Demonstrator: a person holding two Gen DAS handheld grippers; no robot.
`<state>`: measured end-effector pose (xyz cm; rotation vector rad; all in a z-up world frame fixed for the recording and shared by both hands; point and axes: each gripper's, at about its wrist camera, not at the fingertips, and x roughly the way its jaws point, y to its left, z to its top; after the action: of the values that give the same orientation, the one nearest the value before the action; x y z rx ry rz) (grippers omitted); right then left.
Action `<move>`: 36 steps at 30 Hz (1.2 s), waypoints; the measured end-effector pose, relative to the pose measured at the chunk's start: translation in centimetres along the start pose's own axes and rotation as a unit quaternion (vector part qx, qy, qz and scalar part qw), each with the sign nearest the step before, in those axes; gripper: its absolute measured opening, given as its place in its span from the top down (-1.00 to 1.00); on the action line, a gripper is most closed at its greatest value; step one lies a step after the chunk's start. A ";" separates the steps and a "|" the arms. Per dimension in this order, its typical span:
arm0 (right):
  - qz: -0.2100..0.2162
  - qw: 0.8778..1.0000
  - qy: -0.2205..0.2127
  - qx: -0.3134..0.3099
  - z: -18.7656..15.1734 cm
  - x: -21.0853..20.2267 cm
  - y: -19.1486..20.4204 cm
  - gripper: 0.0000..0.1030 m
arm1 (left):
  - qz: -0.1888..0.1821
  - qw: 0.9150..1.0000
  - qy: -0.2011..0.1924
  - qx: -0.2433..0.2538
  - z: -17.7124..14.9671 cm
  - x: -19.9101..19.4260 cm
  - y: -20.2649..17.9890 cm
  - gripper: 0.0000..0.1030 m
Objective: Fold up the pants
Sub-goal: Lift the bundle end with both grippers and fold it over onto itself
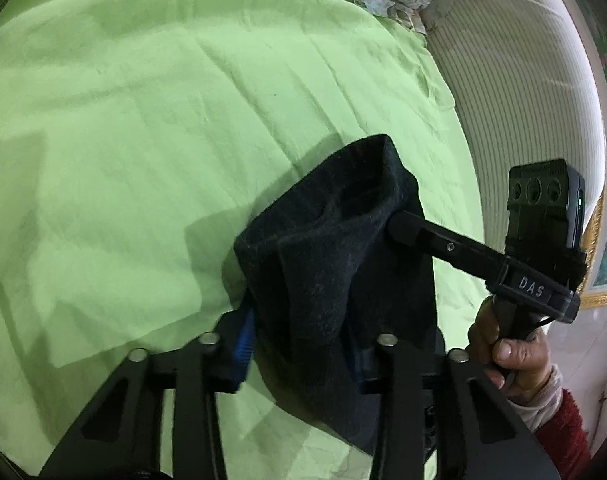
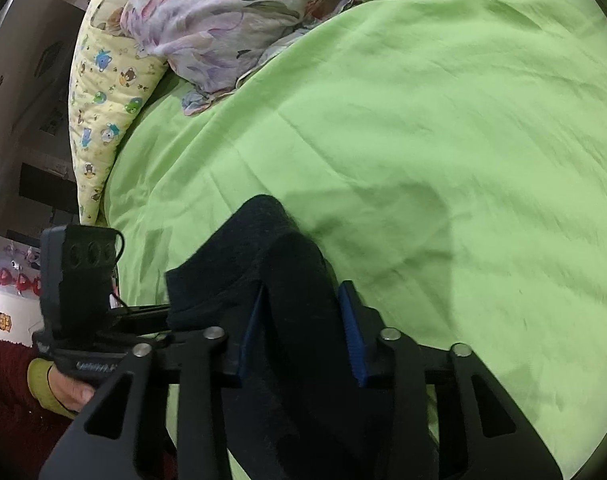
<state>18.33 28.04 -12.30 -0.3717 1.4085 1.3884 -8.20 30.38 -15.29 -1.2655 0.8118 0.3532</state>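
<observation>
You hold black pants [image 1: 331,264] bunched between both grippers above green sheet [image 1: 143,120]. Left gripper [image 1: 303,344] jaws narrow, clamped on cloth; right gripper [image 2: 303,320] likewise, reaching in from 3 o'clock in left view. Step: carrying fold over. Next, I judge: lower toward 12 o'clock, lay flat, then release.

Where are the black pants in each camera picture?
Left wrist view: black pants bunched low in the middle, clamped in the left gripper.
Right wrist view: pants low in the middle, clamped in the right gripper.
Shared landmark: green bedsheet.
</observation>
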 end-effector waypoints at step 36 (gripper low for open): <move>0.004 0.956 -0.281 0.086 -17.8 -21.5 1.2 0.50 | -0.124 0.958 0.029 0.255 -10.4 -5.1 -21.9 0.61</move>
<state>17.52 3.66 1.39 0.1416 1.0415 1.2345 -1.05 15.17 2.89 -0.8767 0.7221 -0.0977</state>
